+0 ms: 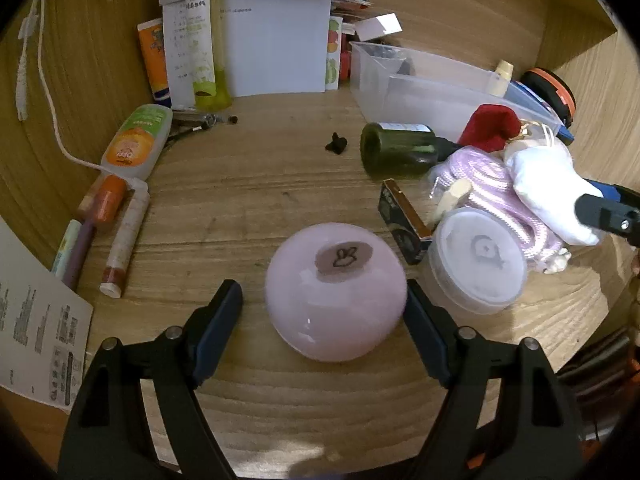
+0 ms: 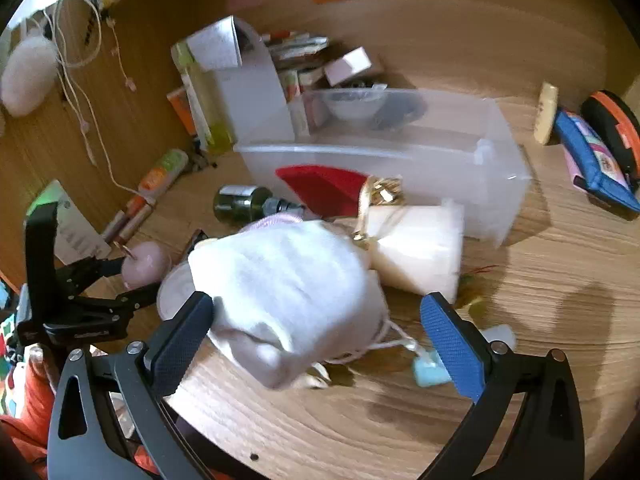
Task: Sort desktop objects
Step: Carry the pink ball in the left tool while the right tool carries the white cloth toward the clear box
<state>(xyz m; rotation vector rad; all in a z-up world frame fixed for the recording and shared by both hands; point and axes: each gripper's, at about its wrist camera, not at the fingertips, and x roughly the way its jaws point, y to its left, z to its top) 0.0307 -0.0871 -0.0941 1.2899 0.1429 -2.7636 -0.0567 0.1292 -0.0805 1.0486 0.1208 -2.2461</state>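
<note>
Wood-grain surface (image 1: 248, 200) fills both frames. Frosted plastic bin (image 2: 400, 168), rectangular, upper centre of the right view. Soft white cloth pouch (image 2: 288, 296) mid-frame between my right tool (image 2: 320, 320), jaws wide, left pad touching. Smooth pink round jar (image 1: 336, 292) lower centre, my left tool (image 1: 324, 316) spread around it, right pad just touching.

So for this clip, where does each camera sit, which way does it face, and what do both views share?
Left wrist: on the left gripper, angled down at the desk; its open fingers flank the pink ball.
Right wrist: on the right gripper, angled down; its open fingers flank the white pouch.
Shared: pink ball, white pouch, green bottle, clear bin; each view shows the other gripper.
</note>
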